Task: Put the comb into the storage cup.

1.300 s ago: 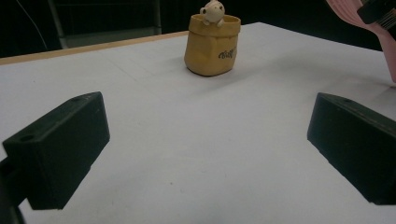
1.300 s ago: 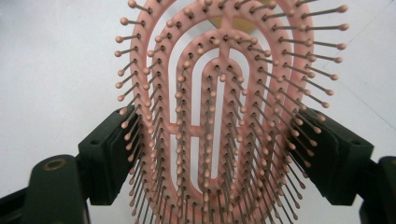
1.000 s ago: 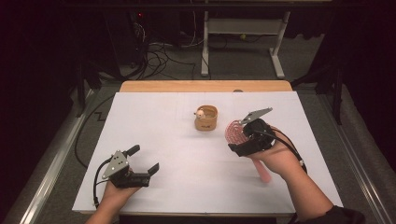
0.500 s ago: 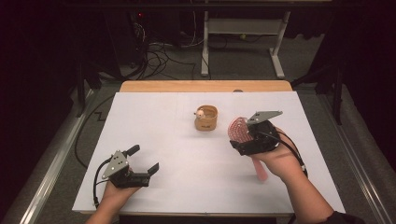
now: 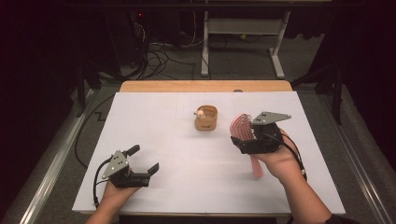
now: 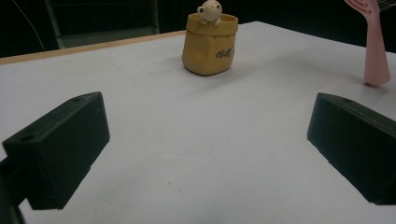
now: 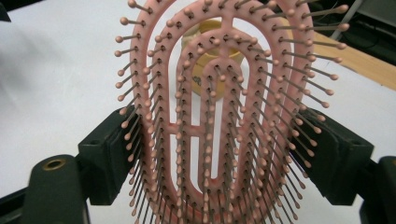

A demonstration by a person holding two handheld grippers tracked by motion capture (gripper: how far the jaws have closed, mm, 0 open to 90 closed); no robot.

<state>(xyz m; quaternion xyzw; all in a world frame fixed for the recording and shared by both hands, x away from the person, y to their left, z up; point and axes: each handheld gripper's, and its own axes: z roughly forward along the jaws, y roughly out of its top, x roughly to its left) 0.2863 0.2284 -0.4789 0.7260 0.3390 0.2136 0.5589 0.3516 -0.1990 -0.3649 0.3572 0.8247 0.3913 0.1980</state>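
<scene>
Pink hairbrush (image 7: 219, 121) clamped in right tool (image 5: 254, 137); wide bare table (image 5: 159, 121) leftward

Both units were black blocky two-jaw builds, left hand-held gripper (image 5: 142, 162) and right hand-held gripper (image 5: 243, 133) each topped by a grey three-cornered plate, black cable trailing, forearms bare.

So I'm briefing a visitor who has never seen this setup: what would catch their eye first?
The pink hairbrush, clamped between the right gripper's jaws right of centre, bristles facing its camera. Next, the small tan pot with a little bear figure on its rim, mid-table just beyond the brush. The left gripper rests open near the front left.
</scene>
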